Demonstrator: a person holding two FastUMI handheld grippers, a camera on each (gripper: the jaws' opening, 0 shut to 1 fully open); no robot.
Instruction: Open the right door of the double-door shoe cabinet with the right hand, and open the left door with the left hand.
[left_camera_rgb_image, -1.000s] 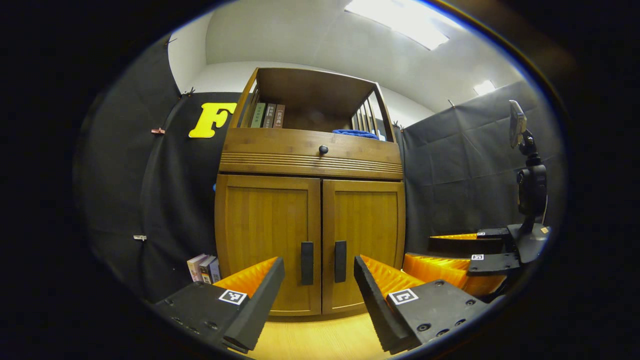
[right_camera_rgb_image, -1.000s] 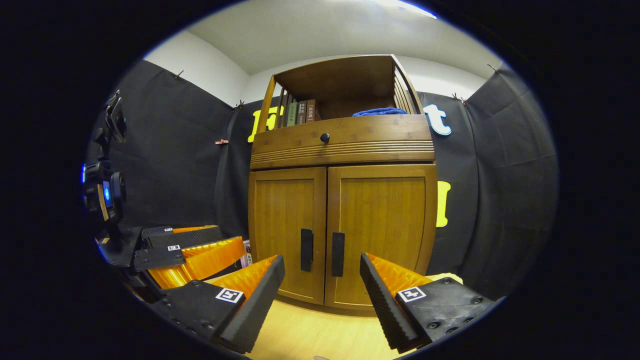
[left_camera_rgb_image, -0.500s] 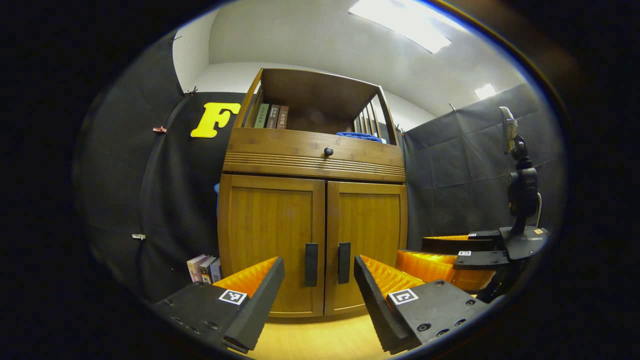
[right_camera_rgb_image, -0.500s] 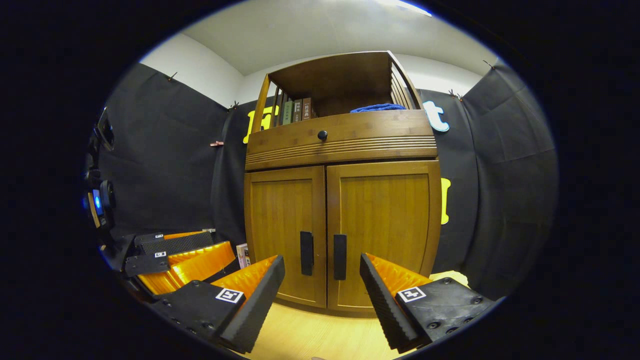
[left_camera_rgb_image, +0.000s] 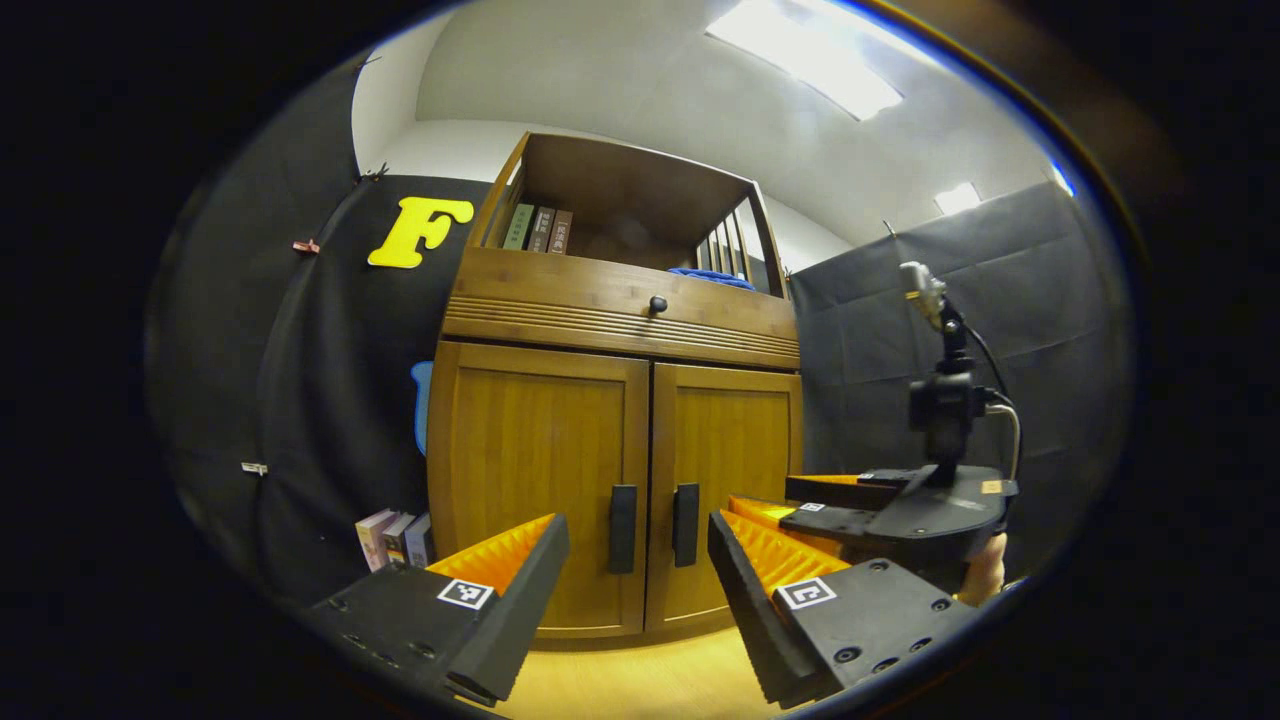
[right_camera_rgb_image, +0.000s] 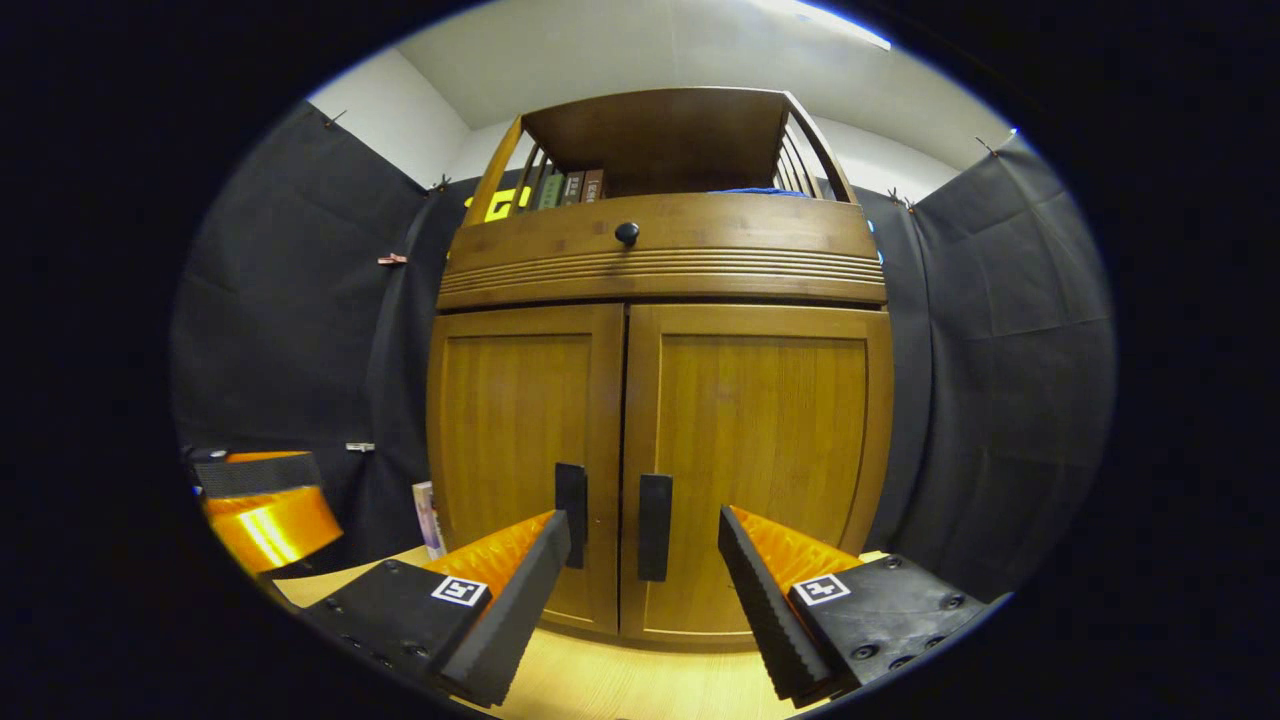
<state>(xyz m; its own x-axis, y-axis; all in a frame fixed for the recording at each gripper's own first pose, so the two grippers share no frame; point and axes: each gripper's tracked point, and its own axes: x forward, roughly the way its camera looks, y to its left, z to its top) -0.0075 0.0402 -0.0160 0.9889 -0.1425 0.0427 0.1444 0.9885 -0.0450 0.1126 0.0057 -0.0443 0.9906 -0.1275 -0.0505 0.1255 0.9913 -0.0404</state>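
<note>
The wooden shoe cabinet stands straight ahead with both doors shut. In the left gripper view the left door (left_camera_rgb_image: 540, 480) and right door (left_camera_rgb_image: 725, 470) meet at two dark vertical handles (left_camera_rgb_image: 622, 528) (left_camera_rgb_image: 685, 524). My left gripper (left_camera_rgb_image: 635, 535) is open and some way short of them. The right gripper (left_camera_rgb_image: 792, 503), open, is ahead of it on the right, near the right door. In the right gripper view the cabinet is close. My right gripper (right_camera_rgb_image: 643, 525) is open, with the right door's handle (right_camera_rgb_image: 655, 512) between its fingers in the picture, not touched. The left gripper (right_camera_rgb_image: 255, 500) is far left.
Above the doors runs a drawer with a round knob (left_camera_rgb_image: 657, 303), and over it an open shelf with books (left_camera_rgb_image: 540, 228) and a blue cloth (left_camera_rgb_image: 712, 274). A few books (left_camera_rgb_image: 392, 538) stand on the light wooden floor (right_camera_rgb_image: 620, 685) left of the cabinet. Black cloth walls close in both sides.
The right gripper has moved forward toward the cabinet, so the doors look larger and the handles nearer. The left gripper has barely moved. Both doors stay shut.
</note>
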